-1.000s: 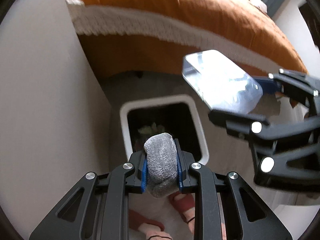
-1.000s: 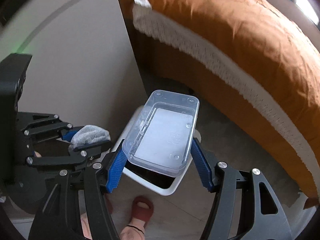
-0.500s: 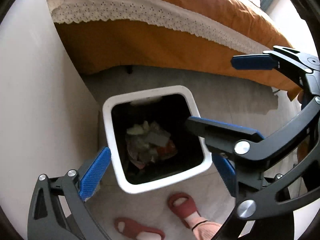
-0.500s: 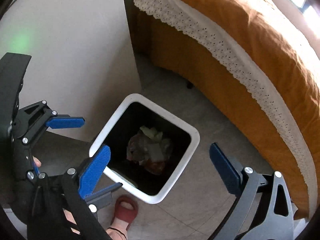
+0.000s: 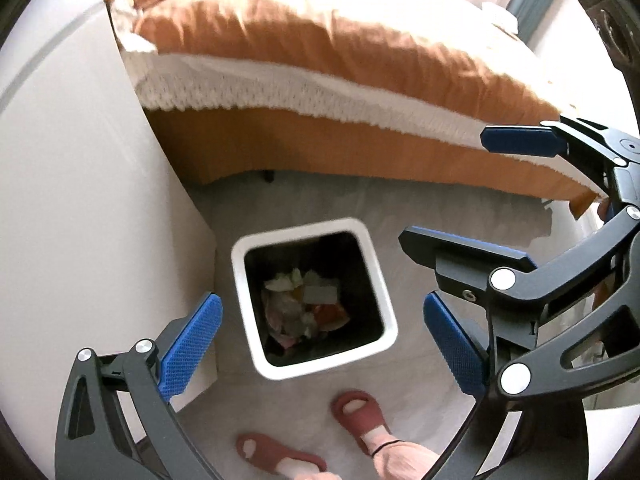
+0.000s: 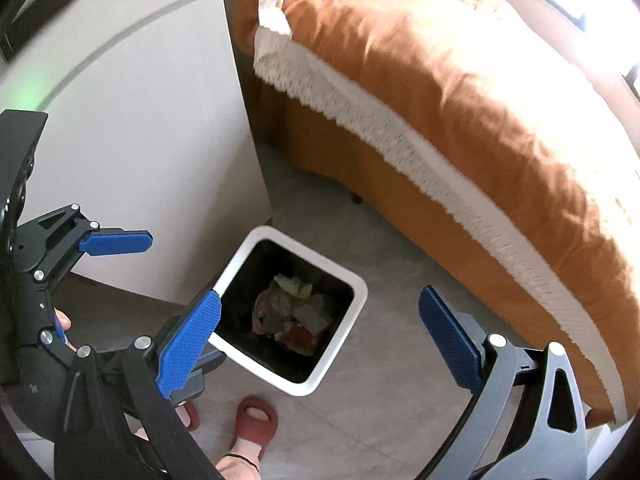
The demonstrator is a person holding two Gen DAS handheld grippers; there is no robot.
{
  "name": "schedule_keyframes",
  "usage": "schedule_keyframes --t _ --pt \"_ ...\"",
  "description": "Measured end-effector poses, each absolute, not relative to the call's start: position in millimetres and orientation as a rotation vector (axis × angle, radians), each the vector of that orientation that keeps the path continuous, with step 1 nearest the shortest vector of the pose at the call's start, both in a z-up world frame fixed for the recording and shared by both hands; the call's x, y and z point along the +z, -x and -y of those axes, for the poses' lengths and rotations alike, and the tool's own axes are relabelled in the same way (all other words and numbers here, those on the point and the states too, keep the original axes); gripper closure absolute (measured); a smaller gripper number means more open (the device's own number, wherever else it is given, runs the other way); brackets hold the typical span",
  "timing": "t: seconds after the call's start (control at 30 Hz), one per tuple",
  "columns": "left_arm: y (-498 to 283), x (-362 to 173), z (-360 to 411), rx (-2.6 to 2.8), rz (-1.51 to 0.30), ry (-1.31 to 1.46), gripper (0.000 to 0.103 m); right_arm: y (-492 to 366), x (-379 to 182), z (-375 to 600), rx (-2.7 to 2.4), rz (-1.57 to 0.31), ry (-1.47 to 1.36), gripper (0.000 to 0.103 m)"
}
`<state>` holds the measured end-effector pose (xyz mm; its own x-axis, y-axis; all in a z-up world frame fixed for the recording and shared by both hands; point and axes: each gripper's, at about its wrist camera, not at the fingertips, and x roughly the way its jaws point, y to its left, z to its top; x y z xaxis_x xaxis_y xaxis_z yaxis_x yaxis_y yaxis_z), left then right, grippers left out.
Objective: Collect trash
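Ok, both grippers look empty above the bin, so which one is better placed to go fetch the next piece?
Neither clearly: the left gripper and right gripper are both open and empty above the bin, and no loose trash shows outside it.

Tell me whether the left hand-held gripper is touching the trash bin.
Apart. In the right wrist view the left hand-held gripper hangs open above the trash bin, its fingers clear of the white rim.

My left wrist cam looks steeply down from above the bin (image 5: 314, 300). Right wrist cam does likewise, from the bin's (image 6: 290, 316) other side. Both share bin, floor, bed edge (image 5: 320, 92).
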<state>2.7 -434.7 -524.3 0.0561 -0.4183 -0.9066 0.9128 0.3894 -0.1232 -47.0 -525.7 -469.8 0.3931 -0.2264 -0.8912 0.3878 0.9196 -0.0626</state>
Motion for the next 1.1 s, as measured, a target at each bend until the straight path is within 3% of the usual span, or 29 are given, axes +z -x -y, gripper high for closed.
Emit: schedule_keyframes --t 0.67,1.1 --pt "36 -231 370 -0.900 -0.772 -0.373 0.004 112 -192 479 -0.313 -0.658 -0.122 0.004" --pt "31 -121 259 -0.650 -0.607 -0.239 0.004 81 -95 387 -0.065 -0.444 -0.043 0.004"
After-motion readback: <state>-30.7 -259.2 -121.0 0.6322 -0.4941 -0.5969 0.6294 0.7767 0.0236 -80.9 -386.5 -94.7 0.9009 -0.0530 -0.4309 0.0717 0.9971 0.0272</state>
